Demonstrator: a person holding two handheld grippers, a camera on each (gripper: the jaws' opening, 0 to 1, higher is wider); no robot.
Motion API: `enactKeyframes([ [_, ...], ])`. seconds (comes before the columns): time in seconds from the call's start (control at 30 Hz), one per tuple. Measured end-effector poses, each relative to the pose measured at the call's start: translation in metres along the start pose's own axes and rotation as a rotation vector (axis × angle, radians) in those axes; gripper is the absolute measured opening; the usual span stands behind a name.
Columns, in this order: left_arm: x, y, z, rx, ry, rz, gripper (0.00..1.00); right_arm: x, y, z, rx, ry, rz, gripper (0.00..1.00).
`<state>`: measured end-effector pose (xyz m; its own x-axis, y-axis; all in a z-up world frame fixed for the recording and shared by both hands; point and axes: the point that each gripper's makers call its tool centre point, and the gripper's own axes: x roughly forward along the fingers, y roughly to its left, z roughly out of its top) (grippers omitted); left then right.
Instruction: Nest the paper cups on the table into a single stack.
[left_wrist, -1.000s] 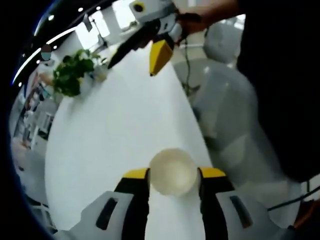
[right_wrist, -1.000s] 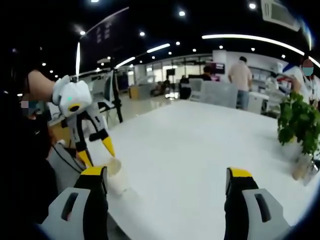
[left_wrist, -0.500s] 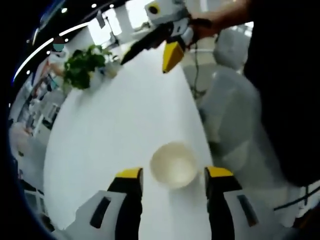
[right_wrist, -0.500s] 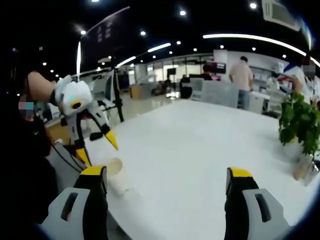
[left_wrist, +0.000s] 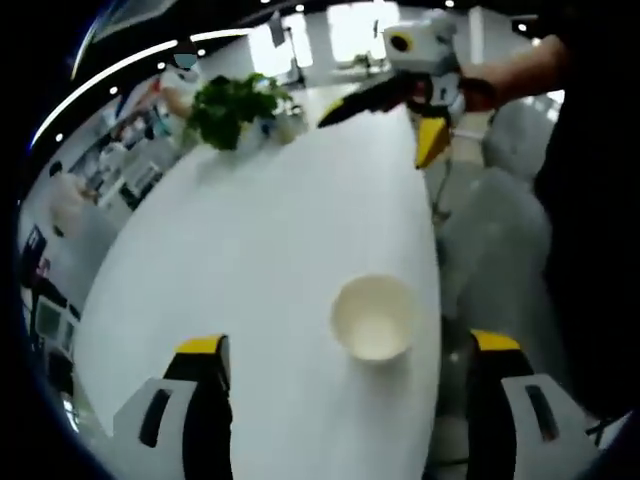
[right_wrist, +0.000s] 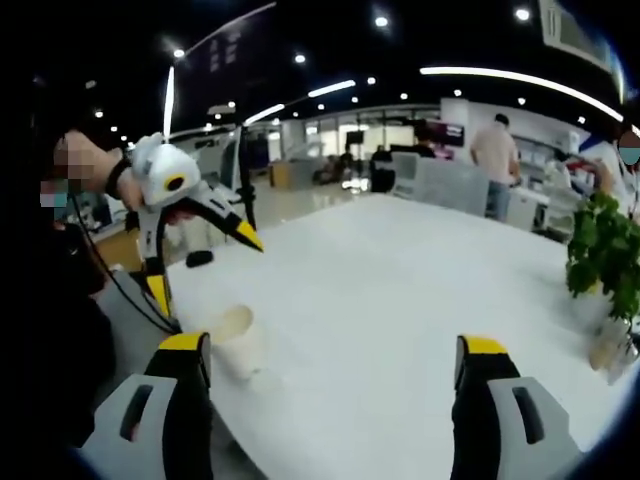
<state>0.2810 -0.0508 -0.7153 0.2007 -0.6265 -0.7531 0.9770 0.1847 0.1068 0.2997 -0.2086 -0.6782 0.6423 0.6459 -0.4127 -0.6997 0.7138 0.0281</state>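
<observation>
Left gripper view: the left gripper (left_wrist: 355, 375) is seen with jaws spread wide, nothing pinched. A cup (left_wrist: 373, 318) is stood upright on the white bench (left_wrist: 250, 240), mouth open, just beyond the jaws and nearer the right one, close to the bench edge. Farther off, the right gripper (left_wrist: 405, 115) is held above the bench, jaws spread. A plant (left_wrist: 232, 108) is seen at the far end.

Right gripper view: the right gripper (right_wrist: 330, 365) is spread, empty. The cup (right_wrist: 232, 340) is seen beside its left jaw. The left gripper (right_wrist: 200, 262) is held above the cup, apart from it. The plant (right_wrist: 608, 262) is at the right. People (right_wrist: 492, 160) are seen standing beyond the bench.
</observation>
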Motion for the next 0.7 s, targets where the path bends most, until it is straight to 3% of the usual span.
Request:
enactKeyframes([
  [0.13, -0.001, -0.002, -0.001, -0.057, -0.040, -0.005, 0.99, 0.002, 0.002, 0.000, -0.027, 0.002, 0.009, 1.00],
  [0.23, -0.002, 0.001, -0.008, -0.038, -0.034, 0.024, 0.99, 0.004, 0.003, 0.000, -0.036, 0.005, 0.015, 1.00],
  [0.37, -0.002, -0.001, -0.016, -0.080, -0.036, 0.027, 0.99, 0.008, 0.009, -0.003, -0.036, 0.010, 0.030, 1.00],
  [0.5, -0.001, -0.003, -0.019, -0.146, -0.069, 0.024, 0.99, 0.014, 0.020, -0.006, -0.064, -0.001, 0.064, 1.00],
  [0.7, 0.004, -0.005, -0.029, -0.153, -0.075, 0.037, 0.99, 0.026, 0.040, -0.017, -0.114, 0.024, 0.133, 1.00],
])
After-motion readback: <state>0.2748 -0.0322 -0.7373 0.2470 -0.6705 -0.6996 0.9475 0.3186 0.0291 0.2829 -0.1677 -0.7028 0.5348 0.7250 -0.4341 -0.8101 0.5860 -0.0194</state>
